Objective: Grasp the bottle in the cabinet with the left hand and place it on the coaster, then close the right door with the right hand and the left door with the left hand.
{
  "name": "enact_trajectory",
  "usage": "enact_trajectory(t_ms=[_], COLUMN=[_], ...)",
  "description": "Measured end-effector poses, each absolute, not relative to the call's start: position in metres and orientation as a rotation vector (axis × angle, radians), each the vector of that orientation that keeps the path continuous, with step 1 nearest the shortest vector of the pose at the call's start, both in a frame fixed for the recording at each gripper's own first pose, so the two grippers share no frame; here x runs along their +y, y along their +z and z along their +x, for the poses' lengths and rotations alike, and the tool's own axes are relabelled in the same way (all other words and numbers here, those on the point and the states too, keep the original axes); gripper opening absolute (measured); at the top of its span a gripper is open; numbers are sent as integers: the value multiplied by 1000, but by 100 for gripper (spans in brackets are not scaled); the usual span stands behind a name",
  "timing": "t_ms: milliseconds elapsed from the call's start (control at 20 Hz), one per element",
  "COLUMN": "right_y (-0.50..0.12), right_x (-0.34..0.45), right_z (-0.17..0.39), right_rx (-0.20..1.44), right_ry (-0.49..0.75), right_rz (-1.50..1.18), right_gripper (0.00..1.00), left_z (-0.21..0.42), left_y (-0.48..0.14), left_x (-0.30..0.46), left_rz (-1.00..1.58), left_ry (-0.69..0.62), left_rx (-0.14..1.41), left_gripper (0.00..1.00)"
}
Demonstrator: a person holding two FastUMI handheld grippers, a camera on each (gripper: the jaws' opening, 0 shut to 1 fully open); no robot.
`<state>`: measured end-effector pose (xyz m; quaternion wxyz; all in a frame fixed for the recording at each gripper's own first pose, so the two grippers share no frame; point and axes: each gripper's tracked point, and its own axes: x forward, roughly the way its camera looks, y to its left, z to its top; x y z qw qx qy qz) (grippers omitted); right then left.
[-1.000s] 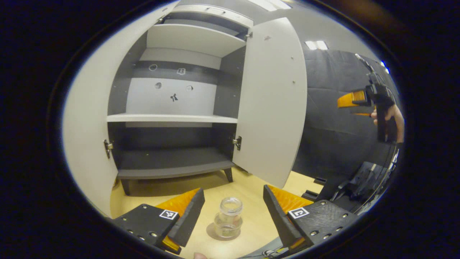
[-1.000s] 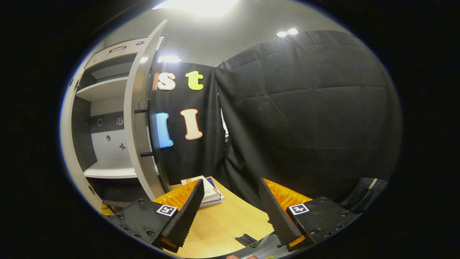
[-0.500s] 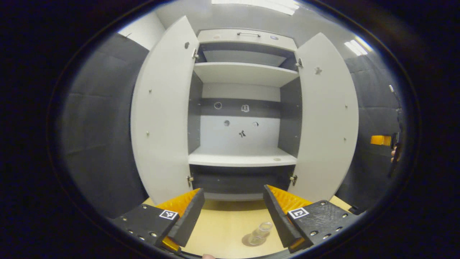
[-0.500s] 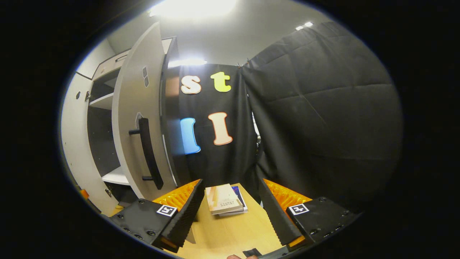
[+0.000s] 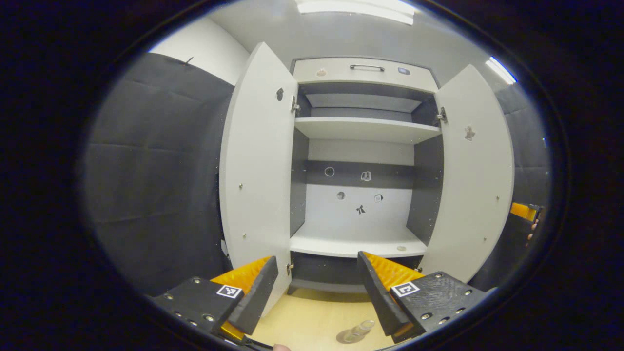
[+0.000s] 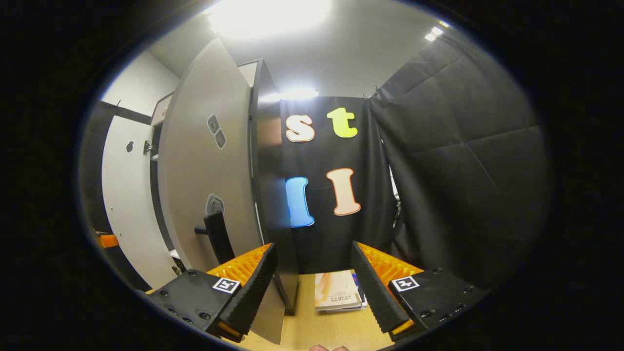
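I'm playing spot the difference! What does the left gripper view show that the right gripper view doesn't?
Left gripper view: the cabinet's shelves and the glass bottle standing on its coaster. Right gripper view: the black door handle and a stack of books. Both: the open right door and the wooden table.
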<state>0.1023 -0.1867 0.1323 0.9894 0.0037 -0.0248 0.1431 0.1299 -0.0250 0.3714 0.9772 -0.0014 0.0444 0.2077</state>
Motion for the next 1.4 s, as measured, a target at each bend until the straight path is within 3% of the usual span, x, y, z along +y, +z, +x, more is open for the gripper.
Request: enact_trajectory(t_ms=[100,600,650,700,750,800,950,1400], right_y=[142,127,127,128,130,131,127,119], right_x=[-180,-153,-152,-151,-149,-149,-144,-52], right_z=[112,126,127,126,125,124,121,101], right_rx=[-62,10,11,12,9,7,16,7], right_ry=[294,249,229,216,199,182,163,283], right_rz=[-15,-69,-62,-73,-88,-102,-84,-78], right_gripper=[97,97,90,95,89,95,95,95], left_z=[130,136,138,140,141,142,146,126], left_y=[380,367,364,362,361,360,359,348], left_x=[-17,14,17,20,23,25,33,61], left_rz=[-26,-82,-91,-97,-100,-102,-101,-125], left_ry=[422,357,350,343,337,330,313,313], left_rx=[73,81,88,92,93,93,90,113], left_gripper=[94,94,95,95,95,95,95,95])
